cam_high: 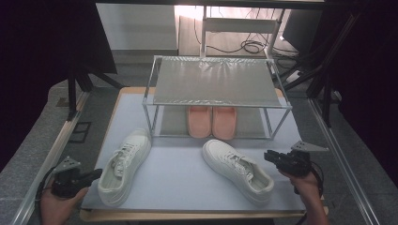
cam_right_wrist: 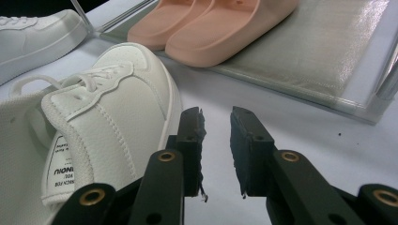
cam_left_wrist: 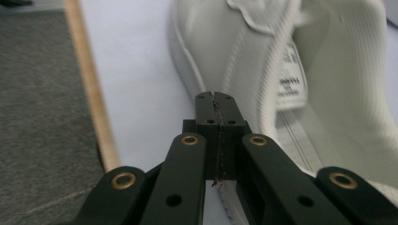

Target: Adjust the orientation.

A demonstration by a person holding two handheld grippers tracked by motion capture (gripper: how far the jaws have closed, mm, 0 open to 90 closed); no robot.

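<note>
Two white sneakers lie on the pale mat. The left sneaker point(cam_high: 123, 166) point(cam_left_wrist: 291, 70) points away toward the rack, and my left gripper point(cam_high: 96, 175) point(cam_left_wrist: 217, 101) is shut and empty just left of its heel. The right sneaker point(cam_high: 237, 169) point(cam_right_wrist: 89, 136) lies angled with its toe toward the rack. My right gripper point(cam_high: 268, 156) point(cam_right_wrist: 217, 123) stands open beside that shoe's right side, with nothing between its jaws. A pair of pink slides point(cam_high: 211, 122) point(cam_right_wrist: 211, 28) sits on the lower shelf of the metal rack point(cam_high: 216, 82).
The mat rests on a wooden board point(cam_high: 187, 215) whose edge shows in the left gripper view point(cam_left_wrist: 91, 89). Grey carpet point(cam_high: 33, 154) surrounds it. The rack's lower shelf point(cam_right_wrist: 319, 51) and a rack leg point(cam_right_wrist: 387, 84) lie ahead of the right gripper. Cables lie behind the rack.
</note>
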